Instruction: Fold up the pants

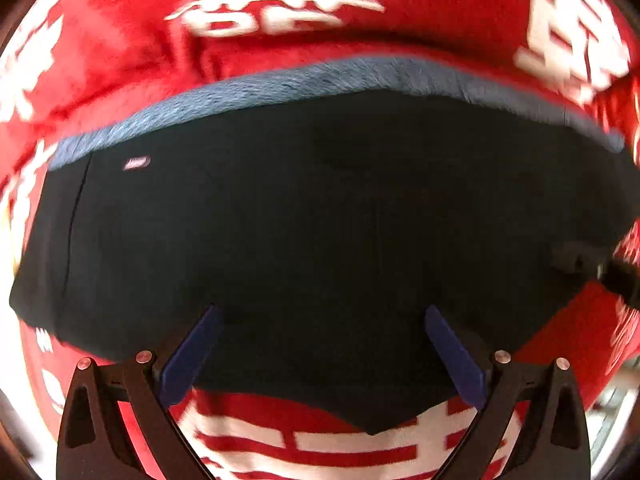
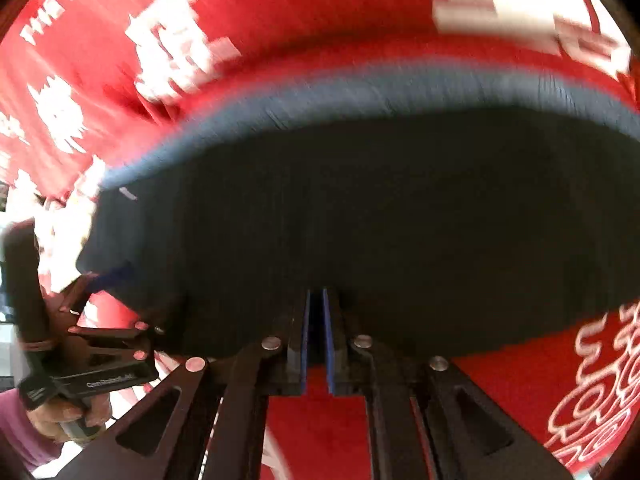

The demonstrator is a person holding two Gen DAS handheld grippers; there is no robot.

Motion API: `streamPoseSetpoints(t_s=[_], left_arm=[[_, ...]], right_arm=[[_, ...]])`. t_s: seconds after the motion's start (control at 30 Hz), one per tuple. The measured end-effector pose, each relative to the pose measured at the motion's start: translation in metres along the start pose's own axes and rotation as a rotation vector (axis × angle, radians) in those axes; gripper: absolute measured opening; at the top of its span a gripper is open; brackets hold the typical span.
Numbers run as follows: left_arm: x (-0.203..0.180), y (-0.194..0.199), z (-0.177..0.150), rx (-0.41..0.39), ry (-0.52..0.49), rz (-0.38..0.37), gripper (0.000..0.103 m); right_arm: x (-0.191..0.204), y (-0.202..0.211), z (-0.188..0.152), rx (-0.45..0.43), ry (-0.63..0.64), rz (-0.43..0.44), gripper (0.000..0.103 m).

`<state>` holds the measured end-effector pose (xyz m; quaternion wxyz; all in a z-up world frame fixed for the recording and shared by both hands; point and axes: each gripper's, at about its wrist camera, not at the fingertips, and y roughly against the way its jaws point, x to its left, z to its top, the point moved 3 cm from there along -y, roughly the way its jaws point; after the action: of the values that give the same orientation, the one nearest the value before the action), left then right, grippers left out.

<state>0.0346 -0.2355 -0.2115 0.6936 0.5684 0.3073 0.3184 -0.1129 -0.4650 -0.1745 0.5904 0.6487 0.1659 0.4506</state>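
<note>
Fingers [image 2: 328, 344] of the right gripper [image 2: 316, 296] stand nearly closed, pinching the near hem of the pants [image 2: 380, 220]. The left gripper [image 1: 320, 312] is spread wide, empty, over the same edge. Dark pants lie on a red blanket [image 1: 132, 40]; their blue lining [image 1: 280, 84] shows at the far edge, blurred.

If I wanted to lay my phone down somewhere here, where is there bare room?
Bare red blanket with white characters shows beyond the fuzzy blue edge of the folded black pants, and right of them. The near edge is crowded: the left gripper open, the right gripper pinching cloth.
</note>
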Motion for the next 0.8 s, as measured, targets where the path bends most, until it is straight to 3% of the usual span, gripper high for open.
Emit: streamPoseSetpoints(t_s=[0.1,0.37,0.43,0.5,0.53,0.8], left_arm=[[0.009,-0.002,-0.001,0.04,0.076,-0.032,0.102],[-0.01,0.003,0.009,0.078,0.048,0.084,0.102],[-0.017,0.005,0.011,0.088,0.05,0.113,0.102],[-0.024,0.01,0.012,0.093,0.037,0.146,0.102],[-0.029,0.012,0.013,0.095,0.026,0.159,0.102],[-0.077,0.028,0.021,0.096,-0.049,0.155,0.102]], right_arm=[[-0.005,0.006,-0.01,-0.015,-0.019,0.021,0.007],[-0.005,0.016,-0.008,0.031,-0.043,0.029,0.008],[-0.009,0.02,-0.016,0.049,-0.052,0.04,0.017],[-0.016,0.024,-0.023,0.064,-0.066,0.04,0.043],[-0.022,0.027,-0.028,0.072,-0.078,0.024,0.049],[-0.067,0.046,-0.043,0.06,-0.175,0.027,0.053]])
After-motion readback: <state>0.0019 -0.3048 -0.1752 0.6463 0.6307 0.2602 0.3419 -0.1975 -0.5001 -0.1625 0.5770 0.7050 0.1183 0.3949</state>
